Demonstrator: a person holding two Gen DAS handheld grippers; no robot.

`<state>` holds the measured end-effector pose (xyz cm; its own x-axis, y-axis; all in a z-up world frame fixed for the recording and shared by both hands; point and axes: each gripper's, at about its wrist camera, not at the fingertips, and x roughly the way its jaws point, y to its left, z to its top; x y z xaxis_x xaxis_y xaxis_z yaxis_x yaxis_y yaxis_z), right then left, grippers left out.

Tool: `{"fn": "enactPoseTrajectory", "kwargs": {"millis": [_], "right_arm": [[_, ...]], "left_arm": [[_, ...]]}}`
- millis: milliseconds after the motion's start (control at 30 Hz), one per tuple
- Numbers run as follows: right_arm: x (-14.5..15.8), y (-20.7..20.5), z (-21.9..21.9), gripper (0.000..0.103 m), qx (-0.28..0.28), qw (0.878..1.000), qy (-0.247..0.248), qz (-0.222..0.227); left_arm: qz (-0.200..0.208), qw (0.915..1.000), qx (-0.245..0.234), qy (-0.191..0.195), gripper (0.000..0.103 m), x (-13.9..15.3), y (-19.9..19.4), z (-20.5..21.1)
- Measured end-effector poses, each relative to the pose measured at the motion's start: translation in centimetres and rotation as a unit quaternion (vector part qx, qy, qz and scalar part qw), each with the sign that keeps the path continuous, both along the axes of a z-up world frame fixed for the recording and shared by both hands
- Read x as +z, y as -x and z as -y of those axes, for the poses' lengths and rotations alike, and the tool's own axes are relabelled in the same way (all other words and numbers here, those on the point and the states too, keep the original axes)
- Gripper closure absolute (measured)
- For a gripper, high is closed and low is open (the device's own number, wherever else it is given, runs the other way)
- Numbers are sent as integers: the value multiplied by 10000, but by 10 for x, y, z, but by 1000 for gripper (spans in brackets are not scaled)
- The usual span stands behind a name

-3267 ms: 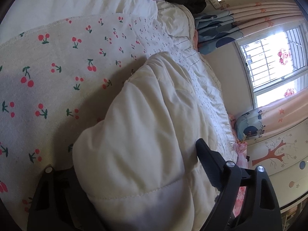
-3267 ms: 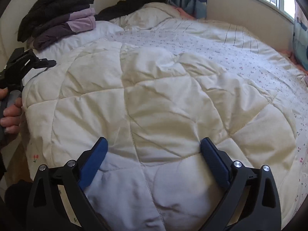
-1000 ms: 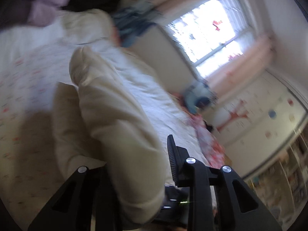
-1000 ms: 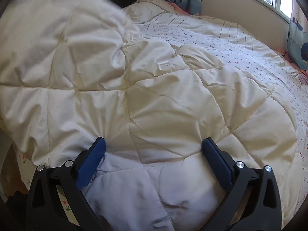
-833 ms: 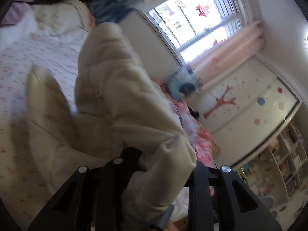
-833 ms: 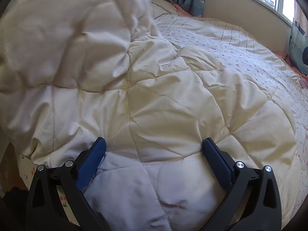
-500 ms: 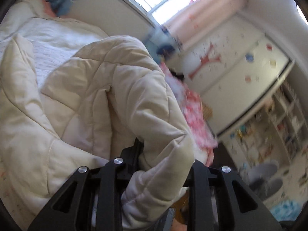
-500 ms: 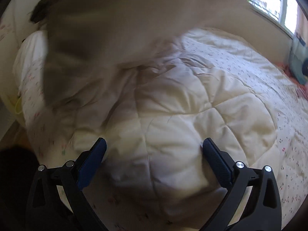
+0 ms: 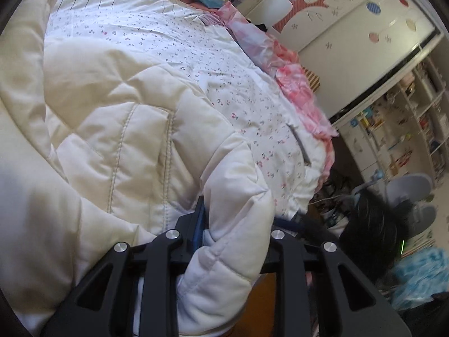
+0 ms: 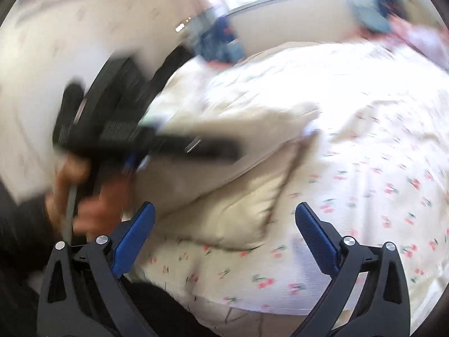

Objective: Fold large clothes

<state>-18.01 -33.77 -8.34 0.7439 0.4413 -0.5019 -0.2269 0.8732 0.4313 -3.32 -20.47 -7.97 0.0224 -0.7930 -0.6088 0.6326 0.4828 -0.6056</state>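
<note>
Left wrist view is showing the left gripper (image 9: 235, 233) clamping a thick fold of the cream quilted coat (image 9: 120, 129), a padded edge bulging out between its black fingers. Beyond that, the coat is lying spread across the bed (image 9: 224, 84), whose cherry-print cover is running bare toward the far side and ending at a pink ruffled edge (image 9: 297, 84). Past the edge, a wardrobe with a tree decal (image 9: 322, 8) and open shelves (image 9: 407, 129) are standing well apart from the bed.

Right wrist view, heavily blurred, is showing the right gripper (image 10: 224, 233) with jaws spread wide and nothing between the blue pads (image 10: 134, 236). Ahead, a coat corner is lying on the cover, with bare printed sheet to the right. The person's hand (image 10: 84, 196) is holding the left gripper at left.
</note>
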Motion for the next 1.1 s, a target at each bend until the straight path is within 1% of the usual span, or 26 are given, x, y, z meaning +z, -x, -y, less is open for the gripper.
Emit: {"fn": "enactPoseTrajectory", "kwargs": {"millis": [67,100,133,200,233,267,333,367,400,467,533,600,633,667,700,733,800,833,867,900,933,967,1000,1033,1067,1100], "right_arm": [[3,-6,12,6,-263,9994,-241,-49],[4,-11,15,6,-330,9990,-274,-96],[5,-13,14,6,-354,9988,-317,-84],[9,-18,7,6,-337,9990,-295,-36],[10,-21,-4,6,-221,9995,-220,-40],[11,-32,-7,6,-165,9998,-138,-54],[9,-33,-27,6,16,9999,122,-33],[7,-37,-33,6,77,9996,259,-19],[5,-41,-43,6,130,9990,430,-6],[1,-52,-67,6,190,9956,916,-27],[-6,-62,-87,6,292,9926,1179,-55],[-12,-68,-104,6,302,9887,1462,-123],[-13,-66,-108,6,311,9874,1545,-98],[-14,-69,-112,6,319,9864,1611,-61],[-15,-68,-114,6,330,9852,1683,-62],[-17,-67,-115,6,345,9845,1716,-78],[-19,-65,-115,6,349,9834,1778,-96],[-17,-58,-111,6,256,9838,1775,-16],[-11,-48,-104,6,110,9855,1685,193],[-4,-41,-97,6,-61,9869,1554,439],[4,-36,-88,6,-254,9876,1383,695],[4,-30,-77,6,-399,9876,1251,859],[9,-27,-69,6,-601,9869,1110,1008],[12,-31,-62,6,-798,9868,1012,979],[10,-38,-60,6,-785,9885,996,823],[3,-51,-61,6,-676,9915,979,532]], "left_arm": [[42,10000,11,-85,74,15,-2,-4],[177,9998,4,-87,69,28,4,-11],[246,9996,20,-96,60,38,7,-14],[441,9988,163,-122,53,60,11,-28],[593,9976,316,-161,51,76,15,-43],[690,9961,523,-196,46,90,17,-58],[929,9893,1072,-345,35,113,18,-88],[1122,9799,1542,-585,33,124,15,-105],[1288,9682,1961,-873,31,131,8,-117],[1257,9552,2323,-1333,31,132,-11,-125],[1192,9483,2375,-1737,31,124,-30,-115],[1366,9344,2235,-2415,31,108,-45,-87],[1416,9290,2170,-2643,31,100,-49,-73],[1472,9213,2094,-2927,31,89,-56,-59],[1594,9068,2034,-3330,31,75,-63,-45],[1675,8961,1947,-3620,31,63,-67,-37],[1742,8809,1794,-4019,33,38,-73,-23],[1837,8781,1796,-4037,36,32,-72,-21],[1850,8820,1845,-3922,38,34,-70,-22],[1827,8882,1914,-3756,45,38,-68,-26],[1747,8980,1992,-3512,52,43,-66,-34],[1625,9079,2032,-3288,55,47,-66,-42],[1408,9214,2075,-2968,60,51,-67,-54],[1224,9317,2089,-2708,66,54,-68,-61],[1042,9399,2099,-2482,69,55,-69,-67],[800,9484,2124,-2216,76,58,-71,-74]]}}
